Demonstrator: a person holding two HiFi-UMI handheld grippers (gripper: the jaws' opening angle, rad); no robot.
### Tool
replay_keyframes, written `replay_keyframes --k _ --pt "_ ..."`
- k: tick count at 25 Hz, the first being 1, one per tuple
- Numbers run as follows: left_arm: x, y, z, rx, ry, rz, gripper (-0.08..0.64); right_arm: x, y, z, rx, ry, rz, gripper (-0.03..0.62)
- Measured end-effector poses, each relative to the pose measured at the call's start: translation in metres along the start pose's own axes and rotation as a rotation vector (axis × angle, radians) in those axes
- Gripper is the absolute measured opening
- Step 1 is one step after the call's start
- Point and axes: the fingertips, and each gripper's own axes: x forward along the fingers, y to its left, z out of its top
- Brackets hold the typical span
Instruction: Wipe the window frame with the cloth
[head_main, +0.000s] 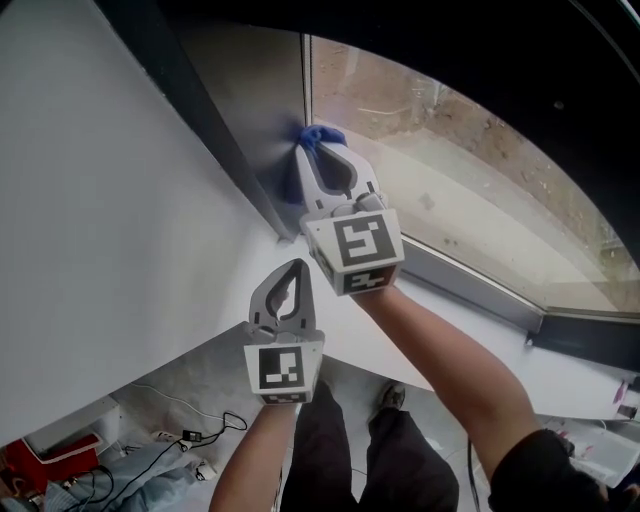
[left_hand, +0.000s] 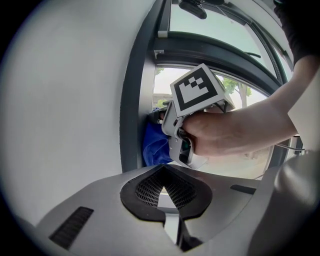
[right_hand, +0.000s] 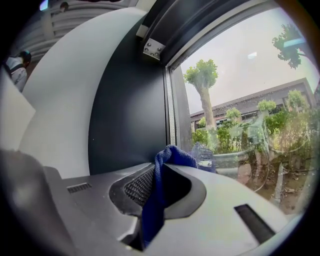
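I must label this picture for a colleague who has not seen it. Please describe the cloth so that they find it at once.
Find the big window, then the dark upright window frame at its left edge. Close by it, the right gripper pinches the cloth between its jaws. It is the only deep blue thing among grey, white and black parts.

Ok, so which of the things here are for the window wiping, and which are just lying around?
In the job: blue cloth, clamped in the right gripper; dark window frame at the cloth.
Lying about: cables and red box on the floor; left gripper, shut on nothing.
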Motion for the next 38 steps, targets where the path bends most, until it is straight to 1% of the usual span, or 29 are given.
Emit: replay_keyframes --k 2,3,9,14,17,20,25,33,36,38 --pt "-0.005 -0.002 -0.009 0.015 0.038 -0.010 0.003 -0.002 0.002 0.003 -0.003 0.000 0.005 0.026" --pt "-0.006 -0.002 -0.009 0.017 0.039 -0.009 0.003 -0.002 0.002 0.005 -0.007 -0.003 0.006 0.026" --pt "-0.002 0.001 0.013 0.016 -0.003 0.003 0.003 -0.003 -0.004 0.013 0.009 -0.011 -0.005 0.026" --pt "-0.007 0.006 0.027 0.034 0.001 0.009 0.003 -0.005 0.002 0.041 -0.007 -0.061 0.000 0.026" --pt "-0.008 0.003 0.032 0.035 -0.003 0.008 0.003 -0.005 0.003 0.051 0.009 -0.070 -0.004 0.026" --pt "-0.012 0.000 0.037 0.036 -0.009 0.006 0.003 -0.007 0.001 0.070 0.011 -0.111 0.002 0.026" --pt "-0.011 -0.002 0.050 0.034 -0.024 0.012 0.003 -0.009 -0.001 0.090 0.004 -0.140 0.016 0.026" --pt "-0.010 0.003 0.080 0.055 -0.049 0.013 0.003 -0.008 -0.005 0.119 -0.005 -0.152 0.004 0.026" --pt "-0.012 0.004 0.089 0.055 -0.051 0.015 0.003 -0.010 -0.003 0.130 -0.016 -0.175 0.009 0.026" --pt "-0.014 0.003 0.094 0.067 -0.050 0.008 0.003 -0.010 -0.005 0.139 0.000 -0.179 0.002 0.026"
